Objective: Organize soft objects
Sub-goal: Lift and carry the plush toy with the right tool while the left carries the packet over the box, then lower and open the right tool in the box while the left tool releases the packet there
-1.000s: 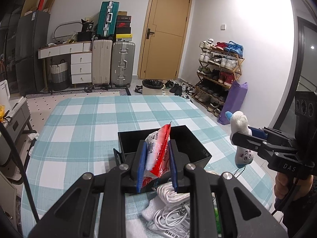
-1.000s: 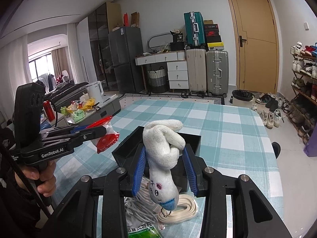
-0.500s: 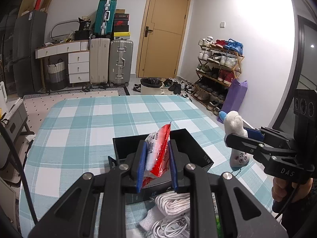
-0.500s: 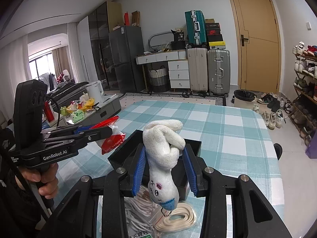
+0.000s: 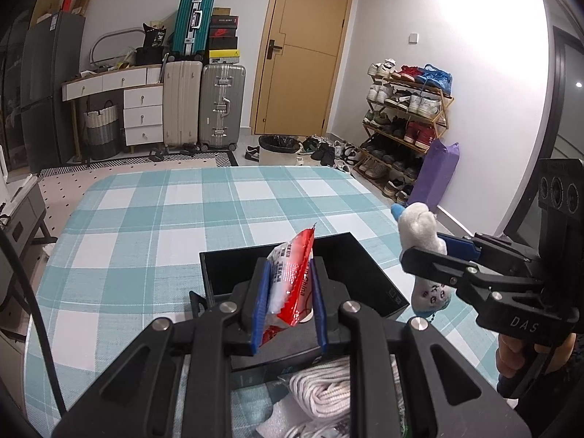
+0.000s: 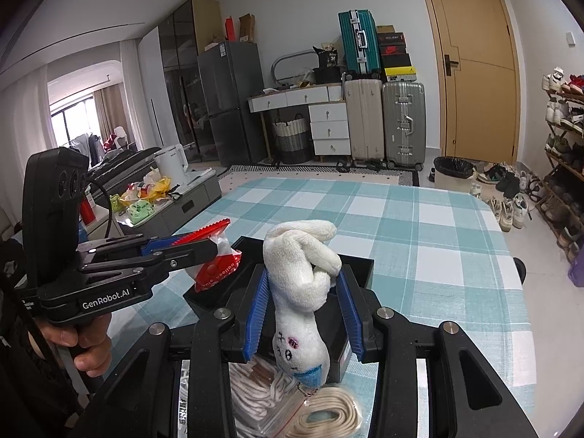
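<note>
My left gripper point(image 5: 288, 303) is shut on a red and white plastic packet point(image 5: 292, 281) and holds it over the near edge of an open black box point(image 5: 346, 255) on the checked tablecloth. My right gripper point(image 6: 303, 310) is shut on a white plush rabbit point(image 6: 299, 284), hanging head down, just above the box's near right part point(image 6: 359, 266). In the left wrist view the rabbit point(image 5: 419, 233) hangs at the box's right side. In the right wrist view the packet point(image 6: 215, 266) sits at the box's left side.
Bagged coils of white and beige rope point(image 6: 328, 412) lie on the table point(image 5: 146, 219) just in front of the box, under both grippers point(image 5: 328, 398). Suitcases, a drawer unit, a door and a shoe rack stand beyond the table's far end.
Both grippers have moved forward over the box with their loads. The box now sits closer under the fingers.
</note>
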Motion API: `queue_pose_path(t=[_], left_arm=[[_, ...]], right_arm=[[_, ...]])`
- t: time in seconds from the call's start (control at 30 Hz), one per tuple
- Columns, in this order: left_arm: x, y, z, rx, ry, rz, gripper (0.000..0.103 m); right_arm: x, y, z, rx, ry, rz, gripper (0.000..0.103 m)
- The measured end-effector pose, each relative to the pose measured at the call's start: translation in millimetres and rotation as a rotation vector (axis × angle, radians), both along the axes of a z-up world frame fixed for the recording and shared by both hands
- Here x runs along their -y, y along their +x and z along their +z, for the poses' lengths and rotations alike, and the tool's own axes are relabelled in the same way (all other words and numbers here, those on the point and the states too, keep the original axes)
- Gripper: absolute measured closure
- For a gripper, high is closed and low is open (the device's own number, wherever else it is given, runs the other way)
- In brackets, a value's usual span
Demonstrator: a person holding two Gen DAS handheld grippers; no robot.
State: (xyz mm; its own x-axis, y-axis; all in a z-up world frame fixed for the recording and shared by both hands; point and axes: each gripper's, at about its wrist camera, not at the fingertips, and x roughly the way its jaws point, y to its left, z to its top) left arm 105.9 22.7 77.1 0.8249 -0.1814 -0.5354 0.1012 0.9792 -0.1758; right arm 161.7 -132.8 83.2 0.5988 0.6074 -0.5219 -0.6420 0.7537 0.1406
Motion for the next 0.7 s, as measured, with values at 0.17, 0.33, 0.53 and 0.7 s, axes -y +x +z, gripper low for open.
queue_pose_path(t=[0.17, 0.33, 0.53, 0.7], left_arm=[[0, 8, -4, -0.006, -0.001, 0.009, 0.083], [1, 16, -9, -0.012, 0.002, 0.007, 0.083], [2, 23, -17, -0.018, 0.014, 0.014, 0.083], [2, 29, -22, -0.022, 0.027, 0.017, 0.083]], right_arm=[[-4, 11, -10, -0.014, 0.001, 0.003, 0.065], [-9, 21, -17, -0.026, -0.008, 0.000, 0.065], [-16, 31, -25, -0.019, -0.035, -0.009, 0.065], [-21, 37, -30, -0.020, -0.043, -0.007, 0.065]])
